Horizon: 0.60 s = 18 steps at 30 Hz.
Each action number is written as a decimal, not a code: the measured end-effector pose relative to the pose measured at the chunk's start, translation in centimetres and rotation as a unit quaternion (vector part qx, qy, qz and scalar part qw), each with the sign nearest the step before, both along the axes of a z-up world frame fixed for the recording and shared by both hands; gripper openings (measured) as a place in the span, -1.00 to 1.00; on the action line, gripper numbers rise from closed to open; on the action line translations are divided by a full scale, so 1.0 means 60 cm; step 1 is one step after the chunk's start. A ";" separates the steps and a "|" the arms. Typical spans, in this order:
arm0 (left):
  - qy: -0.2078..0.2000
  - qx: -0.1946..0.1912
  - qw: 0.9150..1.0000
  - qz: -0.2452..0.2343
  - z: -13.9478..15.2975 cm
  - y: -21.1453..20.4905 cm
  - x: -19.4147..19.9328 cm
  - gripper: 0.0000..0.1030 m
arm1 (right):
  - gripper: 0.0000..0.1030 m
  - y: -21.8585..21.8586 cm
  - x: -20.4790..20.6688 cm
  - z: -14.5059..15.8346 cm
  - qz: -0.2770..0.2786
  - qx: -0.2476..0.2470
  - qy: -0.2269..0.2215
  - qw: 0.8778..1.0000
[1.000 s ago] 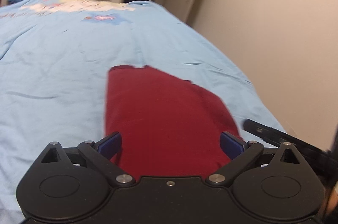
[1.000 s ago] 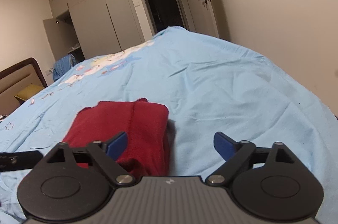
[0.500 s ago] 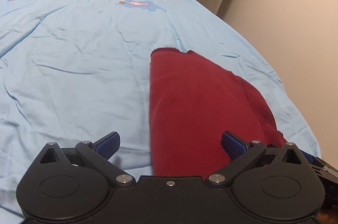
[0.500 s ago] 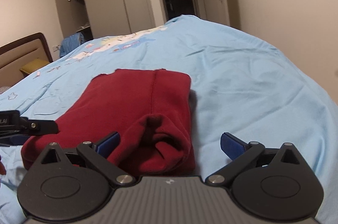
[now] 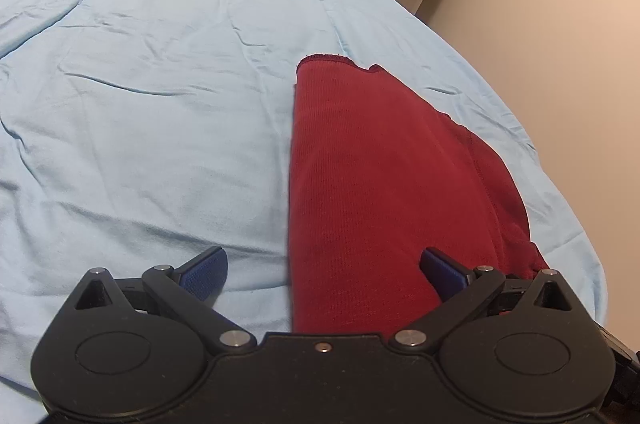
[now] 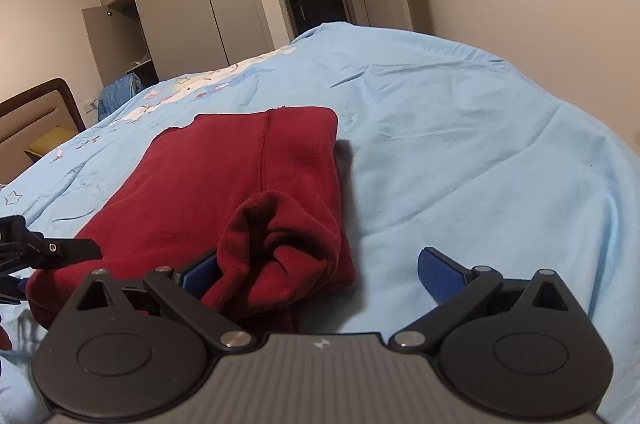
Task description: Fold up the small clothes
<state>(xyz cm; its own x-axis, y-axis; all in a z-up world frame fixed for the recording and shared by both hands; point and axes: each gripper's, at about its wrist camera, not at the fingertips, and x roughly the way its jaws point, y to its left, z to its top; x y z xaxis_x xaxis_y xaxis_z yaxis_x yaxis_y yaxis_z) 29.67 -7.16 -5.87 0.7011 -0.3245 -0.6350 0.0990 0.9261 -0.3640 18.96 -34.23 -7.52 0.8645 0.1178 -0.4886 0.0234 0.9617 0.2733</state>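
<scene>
A folded dark red garment [image 5: 384,184] is seen on the blue bedsheet [image 5: 140,104], before both spread, empty grippers: left gripper [image 5: 322,270], right gripper [image 6: 320,270].

soft even indoor light, kinda dim and warm, no glare, faint shadow beside the red garment [image 6: 248,184] on the blue sheet [image 6: 460,144], both views sharp, heavy fisheye bending, dark vignette corners

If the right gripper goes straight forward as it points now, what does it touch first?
Most likely the bunched near end of the red garment, already at the inner side of the open right gripper. Depth is unclear; the blue bedsheet fills the remaining gap.
</scene>
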 end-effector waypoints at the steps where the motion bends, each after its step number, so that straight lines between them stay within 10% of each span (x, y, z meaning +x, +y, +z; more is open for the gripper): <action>1: 0.000 0.000 1.000 0.000 0.000 0.000 0.000 0.99 | 0.99 0.001 -0.002 0.000 -0.001 0.000 -0.002 1.000; 18: -0.002 -0.006 1.000 0.003 -0.006 0.001 0.001 0.99 | 1.00 -0.021 0.015 0.035 0.005 0.064 0.001 0.998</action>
<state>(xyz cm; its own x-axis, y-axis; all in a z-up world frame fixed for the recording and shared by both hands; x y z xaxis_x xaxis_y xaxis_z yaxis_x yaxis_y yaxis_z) 29.71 -7.10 -6.22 0.7054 -0.3280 -0.6284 0.0948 0.9222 -0.3750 19.84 -35.51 -5.43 0.8617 0.1879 -0.4714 0.0154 0.9188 0.3944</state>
